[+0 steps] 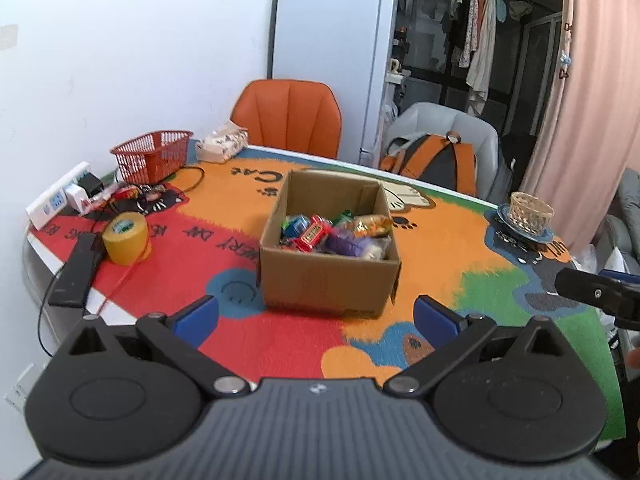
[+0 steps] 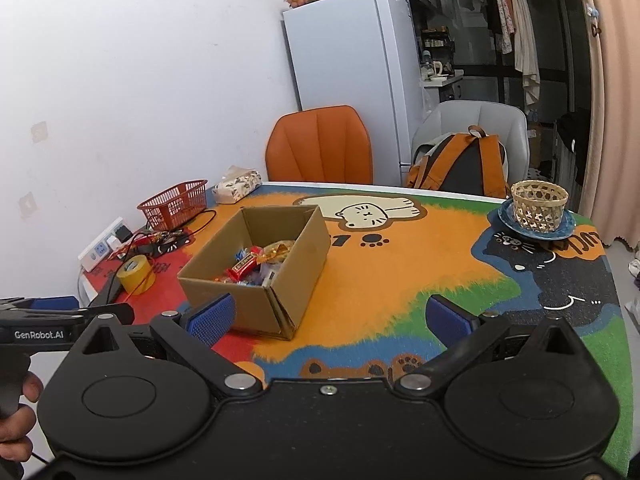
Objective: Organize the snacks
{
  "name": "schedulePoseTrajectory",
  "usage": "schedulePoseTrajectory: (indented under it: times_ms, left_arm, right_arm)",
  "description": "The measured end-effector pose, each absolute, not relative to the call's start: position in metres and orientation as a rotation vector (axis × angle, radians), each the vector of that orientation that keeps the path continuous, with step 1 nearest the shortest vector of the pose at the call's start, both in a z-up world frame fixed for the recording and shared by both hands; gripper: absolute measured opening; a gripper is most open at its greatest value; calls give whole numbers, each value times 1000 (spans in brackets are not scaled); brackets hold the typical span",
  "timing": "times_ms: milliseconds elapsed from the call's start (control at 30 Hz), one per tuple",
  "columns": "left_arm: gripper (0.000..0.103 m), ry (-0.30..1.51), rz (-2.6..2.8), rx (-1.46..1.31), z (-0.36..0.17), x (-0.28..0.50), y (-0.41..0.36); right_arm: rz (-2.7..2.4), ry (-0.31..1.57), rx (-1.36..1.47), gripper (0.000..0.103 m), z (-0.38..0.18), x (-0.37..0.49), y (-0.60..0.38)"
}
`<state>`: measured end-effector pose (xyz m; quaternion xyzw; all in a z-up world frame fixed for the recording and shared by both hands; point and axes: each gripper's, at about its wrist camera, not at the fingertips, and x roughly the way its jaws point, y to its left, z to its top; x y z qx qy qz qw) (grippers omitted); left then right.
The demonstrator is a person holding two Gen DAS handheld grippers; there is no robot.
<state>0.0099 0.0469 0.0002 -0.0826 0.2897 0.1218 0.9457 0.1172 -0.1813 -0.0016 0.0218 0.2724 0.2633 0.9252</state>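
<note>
Snacks [image 1: 336,234] lie heaped in an open cardboard box [image 1: 328,280] near the middle of the cartoon-cat mat [image 1: 440,264], and the box serves as landmark for the rest. Most wrappers are too small and blurred to read; a red packet and a gold one show on top, while the box's near wall hides whatever lies lower down. In the right wrist view the same wall and a side wall cover much of the pile. The left gripper [image 1: 316,316] hangs just in front of the box, its blue pads spread wide with nothing between them, the box centred beyond the gap and apart from both pads. The right gripper [image 2: 332,318] sits in front of the box and off to its right, fingers likewise spread and bare; its left pad overlaps the box's near corner in view, though I cannot tell if they touch. Left of the box lie a tape roll [image 1: 126,238], a red basket [image 1: 154,156] and a power strip [image 1: 56,196]. Right of the box, a wicker basket [image 2: 539,205] stands on a blue plate [image 2: 560,229]. Beyond the box, a few loose wrappers by the red basket are hard to make out.
</note>
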Motion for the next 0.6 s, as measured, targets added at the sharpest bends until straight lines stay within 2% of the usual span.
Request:
schedulePoseTrajectory:
  times_ms: [600]
  left_arm:
    - [103, 595, 237, -185, -3, 4, 43]
  right_arm:
    - [529, 572, 28, 103, -4, 108, -181]
